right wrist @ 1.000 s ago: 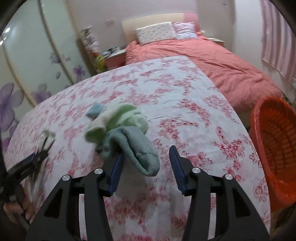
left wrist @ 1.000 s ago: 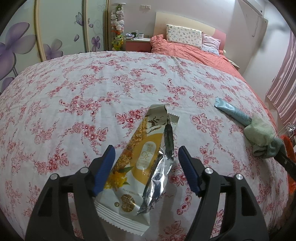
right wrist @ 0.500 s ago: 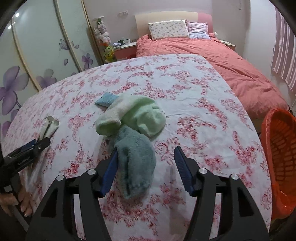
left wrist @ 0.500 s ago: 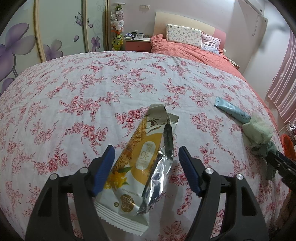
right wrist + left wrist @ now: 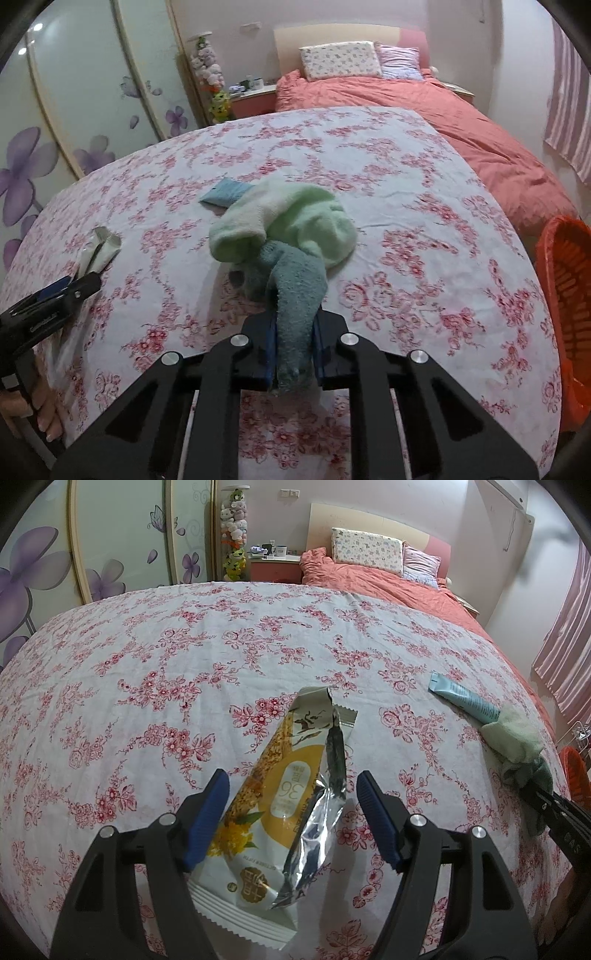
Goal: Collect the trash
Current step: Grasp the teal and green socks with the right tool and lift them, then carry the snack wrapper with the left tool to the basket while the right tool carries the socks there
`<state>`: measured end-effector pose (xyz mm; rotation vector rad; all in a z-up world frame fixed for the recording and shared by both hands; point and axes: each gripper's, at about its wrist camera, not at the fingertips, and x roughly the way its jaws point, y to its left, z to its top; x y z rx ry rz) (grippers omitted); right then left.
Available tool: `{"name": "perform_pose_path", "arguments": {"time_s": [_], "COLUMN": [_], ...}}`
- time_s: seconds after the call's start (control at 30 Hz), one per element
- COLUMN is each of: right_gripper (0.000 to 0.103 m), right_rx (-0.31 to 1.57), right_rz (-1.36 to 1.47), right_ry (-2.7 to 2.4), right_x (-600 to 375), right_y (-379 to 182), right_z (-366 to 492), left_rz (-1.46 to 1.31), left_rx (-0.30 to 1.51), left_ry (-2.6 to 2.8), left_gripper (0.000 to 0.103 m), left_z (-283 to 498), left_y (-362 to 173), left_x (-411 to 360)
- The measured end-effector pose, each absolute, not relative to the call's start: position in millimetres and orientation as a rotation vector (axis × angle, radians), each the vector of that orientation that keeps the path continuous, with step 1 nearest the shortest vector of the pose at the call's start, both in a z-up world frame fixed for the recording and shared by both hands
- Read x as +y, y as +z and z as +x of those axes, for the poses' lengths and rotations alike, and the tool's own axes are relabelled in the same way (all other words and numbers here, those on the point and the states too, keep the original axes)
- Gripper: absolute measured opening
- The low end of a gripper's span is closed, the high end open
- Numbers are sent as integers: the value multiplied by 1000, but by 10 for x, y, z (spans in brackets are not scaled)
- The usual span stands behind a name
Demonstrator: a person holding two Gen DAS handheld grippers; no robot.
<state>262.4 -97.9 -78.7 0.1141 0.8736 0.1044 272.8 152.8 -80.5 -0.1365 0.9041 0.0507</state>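
Note:
A torn yellow and silver snack wrapper (image 5: pixel 291 801) lies on the flowered bedspread (image 5: pixel 184 686). My left gripper (image 5: pixel 293 812) is open, its blue pads on either side of the wrapper, not touching it. In the right wrist view my right gripper (image 5: pixel 294 332) is shut on the end of a grey-green sock (image 5: pixel 295 291). A light green sock (image 5: pixel 295 225) lies bunched against it. A blue tube (image 5: pixel 463 699) lies partly under the socks, its end showing in the right wrist view (image 5: pixel 225 194).
An orange basket (image 5: pixel 567 295) stands off the bed's right edge. A pink duvet (image 5: pixel 424 110) and pillows lie at the far end. A wardrobe (image 5: pixel 110 546) with flower doors lines the left. The left gripper (image 5: pixel 48 306) shows in the right wrist view.
My right gripper has closed on the grey-green sock; half a second ago it was open around it. The left gripper has stayed open over the wrapper.

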Motion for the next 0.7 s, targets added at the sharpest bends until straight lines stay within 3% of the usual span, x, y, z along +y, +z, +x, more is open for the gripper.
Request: {"name": "perform_pose_path", "arguments": {"time_s": [0.23, 0.33, 0.4, 0.7], "right_gripper": [16, 16, 14, 9], "right_rx": [877, 873, 882, 798], "right_rz": [57, 90, 125, 177], "right_ry": [74, 86, 108, 124], "right_x": [-898, -942, -972, -1117], "right_y": [-785, -779, -762, -464], "right_z": [2611, 2604, 2605, 2404], "left_rz": [-108, -53, -43, -113], "left_rx": [909, 918, 915, 916], "left_ry": [49, 54, 53, -9], "left_gripper": [70, 62, 49, 42], "left_z": [2737, 2735, 2720, 2680], "left_y": [-821, -833, -823, -748], "left_x": [1499, 1471, 1475, 1468]}}
